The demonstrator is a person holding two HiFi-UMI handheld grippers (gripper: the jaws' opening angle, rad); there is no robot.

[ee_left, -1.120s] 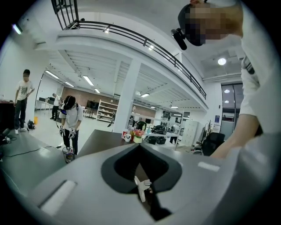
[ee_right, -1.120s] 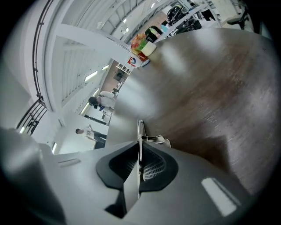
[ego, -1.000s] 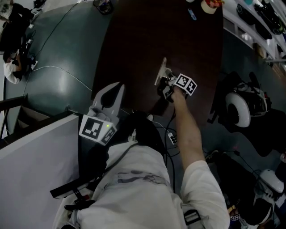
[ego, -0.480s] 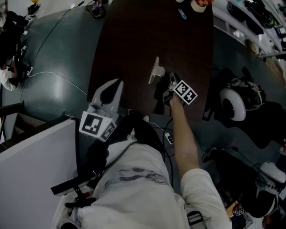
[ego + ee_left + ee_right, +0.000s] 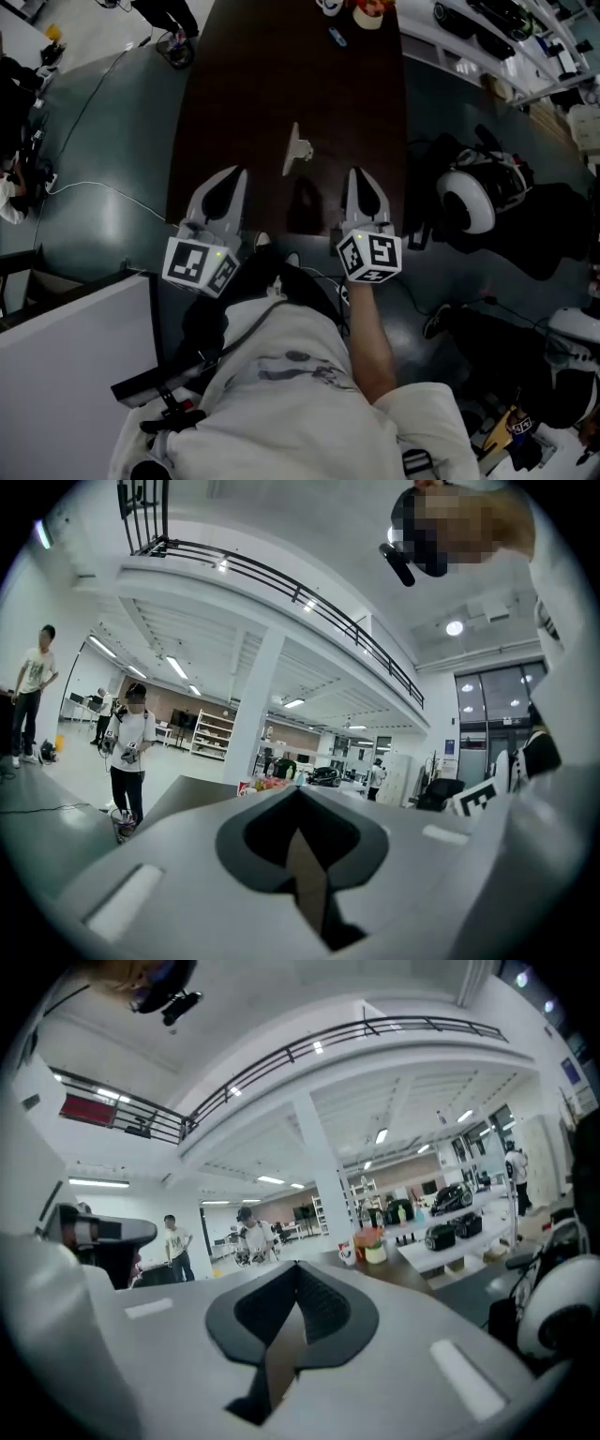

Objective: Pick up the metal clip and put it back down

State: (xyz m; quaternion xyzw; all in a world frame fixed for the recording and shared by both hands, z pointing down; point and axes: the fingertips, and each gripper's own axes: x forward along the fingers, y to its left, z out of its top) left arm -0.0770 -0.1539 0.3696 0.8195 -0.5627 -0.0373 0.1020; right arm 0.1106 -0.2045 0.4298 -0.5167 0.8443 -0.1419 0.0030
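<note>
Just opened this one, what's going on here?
A person is at the near end of a dark table with a hand-held gripper in each hand. The left hand-held gripper and the right hand-held gripper are both shut and empty. They are held close to the body and point along the table. The metal clip lies on the table just ahead, between the two, and neither touches it.

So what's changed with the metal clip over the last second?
The right hand-held gripper let go of the metal clip and drew back toward the person, its jaws closing empty. The clip lies on the table; the left hand-held gripper stayed put.
</note>
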